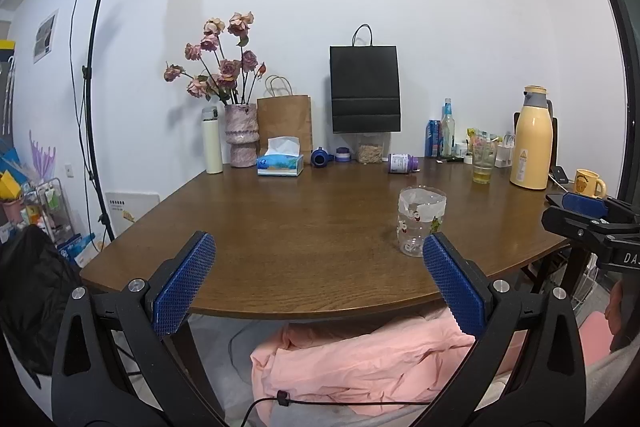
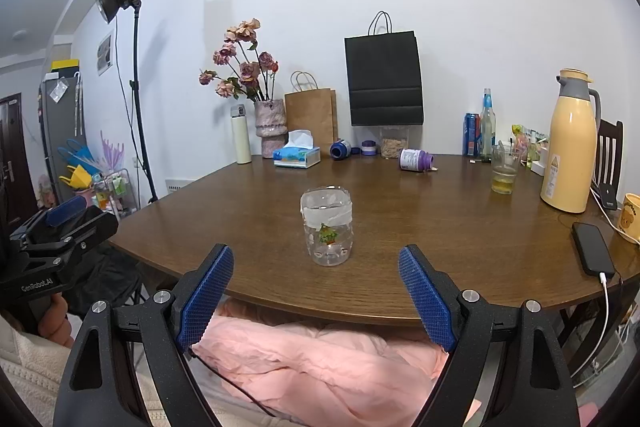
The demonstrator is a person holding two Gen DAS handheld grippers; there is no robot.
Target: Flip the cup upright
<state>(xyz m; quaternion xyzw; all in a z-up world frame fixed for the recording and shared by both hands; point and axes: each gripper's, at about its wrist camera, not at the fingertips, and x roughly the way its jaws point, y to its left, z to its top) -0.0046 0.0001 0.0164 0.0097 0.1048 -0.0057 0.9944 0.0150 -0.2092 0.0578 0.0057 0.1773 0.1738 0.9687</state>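
On the bench [image 2: 460, 227] stands the cup [image 2: 327, 225], near its front edge. Both the left gripper [image 1: 316, 283] and right gripper [image 2: 316, 297] hang apart, empty, short of it

The table [image 2: 400, 227] is dark brown wood with visible grain and a soft sheen; on it stands a clear, glossy cup [image 2: 327, 225] banded with matt white tape. Each gripper, left [image 1: 318, 269] and right [image 2: 316, 281], has matt black speckled plastic arms, bright metal screw heads and blue rough-textured pads [image 2: 210, 297]. Beneath lies crumpled pink cloth [image 2: 320, 359]; the black bag [image 2: 384, 79] is matt paper.
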